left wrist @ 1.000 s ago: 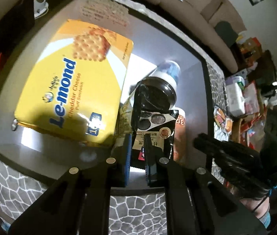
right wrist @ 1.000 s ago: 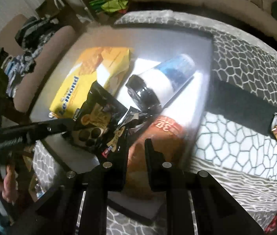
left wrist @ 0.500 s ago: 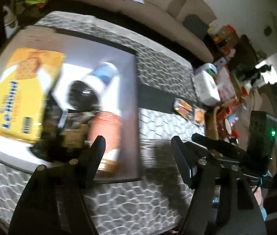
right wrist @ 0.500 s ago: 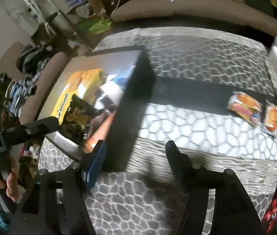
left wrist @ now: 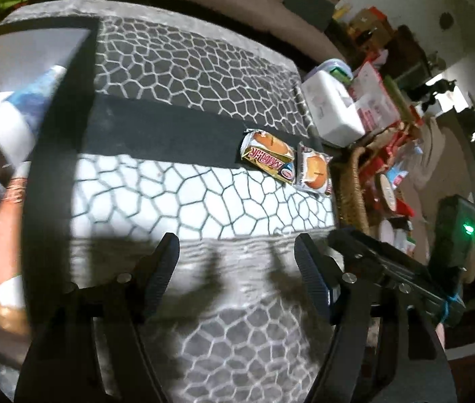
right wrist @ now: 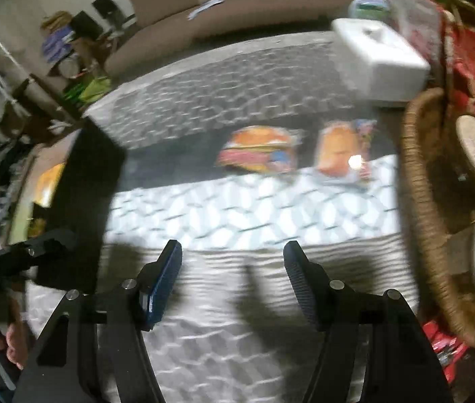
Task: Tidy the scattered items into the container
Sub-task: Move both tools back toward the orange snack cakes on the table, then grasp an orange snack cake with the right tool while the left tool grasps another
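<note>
Two snack packets lie side by side on the patterned cloth: a yellow burger packet (left wrist: 267, 156) (right wrist: 259, 152) and a smaller bun packet (left wrist: 314, 174) (right wrist: 343, 154). The dark container (left wrist: 45, 154) (right wrist: 79, 181) stands at the left and holds a yellow box, a bottle and an orange packet. My left gripper (left wrist: 237, 268) is open and empty, well short of the packets. My right gripper (right wrist: 232, 268) is open and empty too, over the cloth in front of the packets.
A wicker basket (right wrist: 419, 201) (left wrist: 351, 184) with tubs stands at the right edge. A white box (left wrist: 333, 107) (right wrist: 378, 63) sits behind it. A sofa runs along the far side. The right view is motion-blurred.
Both grippers opened, left the snack bag in the container, and swung right from the container toward the two packets on the cloth.
</note>
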The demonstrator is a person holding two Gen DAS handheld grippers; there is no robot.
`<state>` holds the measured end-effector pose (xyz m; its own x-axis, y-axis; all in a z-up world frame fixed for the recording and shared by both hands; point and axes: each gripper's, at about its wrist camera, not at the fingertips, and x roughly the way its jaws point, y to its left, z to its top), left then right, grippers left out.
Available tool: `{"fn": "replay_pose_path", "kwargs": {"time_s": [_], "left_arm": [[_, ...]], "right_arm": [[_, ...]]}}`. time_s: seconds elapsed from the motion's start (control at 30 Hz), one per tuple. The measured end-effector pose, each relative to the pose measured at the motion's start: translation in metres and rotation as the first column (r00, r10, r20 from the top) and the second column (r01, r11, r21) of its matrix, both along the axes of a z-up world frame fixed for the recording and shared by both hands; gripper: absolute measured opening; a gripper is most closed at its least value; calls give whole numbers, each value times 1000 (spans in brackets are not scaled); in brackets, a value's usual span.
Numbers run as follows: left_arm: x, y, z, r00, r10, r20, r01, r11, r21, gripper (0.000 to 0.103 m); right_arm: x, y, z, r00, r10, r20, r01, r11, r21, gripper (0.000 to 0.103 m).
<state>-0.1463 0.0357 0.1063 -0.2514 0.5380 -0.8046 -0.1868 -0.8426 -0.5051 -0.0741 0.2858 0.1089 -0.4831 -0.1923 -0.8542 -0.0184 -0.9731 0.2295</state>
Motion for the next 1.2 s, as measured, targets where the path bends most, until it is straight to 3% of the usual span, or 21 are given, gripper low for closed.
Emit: {"fn": "replay_pose_path", "kwargs": {"time_s": [0.13, 0.27, 0.37, 0.6, 0.83, 1.2], "left_arm": [[-17, 29, -22, 1000, 5, 1, -5, 1000, -31, 69], [-41, 50, -46, 996, 56, 69, -58, 998, 29, 70], [-58, 68, -58, 995, 68, 74, -69, 998, 14, 70], [-83, 92, -60, 996, 87, -9, -87, 996, -26, 70], [-103, 105, -71, 996, 91, 15, -90, 995, -33, 71], [-114, 123, -90, 995, 73, 69, -72, 997, -7, 71]], "right_arm": [[-10, 25, -4, 1000, -28, -10, 28, 1000, 15, 65], [-31, 44, -9, 999, -48, -6, 48, 999, 22, 65], [-46, 51, -12, 999, -53, -9, 54, 997, 49, 65], [-85, 63, -25, 997, -64, 40, 58, 990, 129, 68], [-115, 63, -43, 994, -67, 91, 53, 988, 148, 72], [-131, 46, -63, 991, -2, 135, -35, 961, 274, 81]]}}
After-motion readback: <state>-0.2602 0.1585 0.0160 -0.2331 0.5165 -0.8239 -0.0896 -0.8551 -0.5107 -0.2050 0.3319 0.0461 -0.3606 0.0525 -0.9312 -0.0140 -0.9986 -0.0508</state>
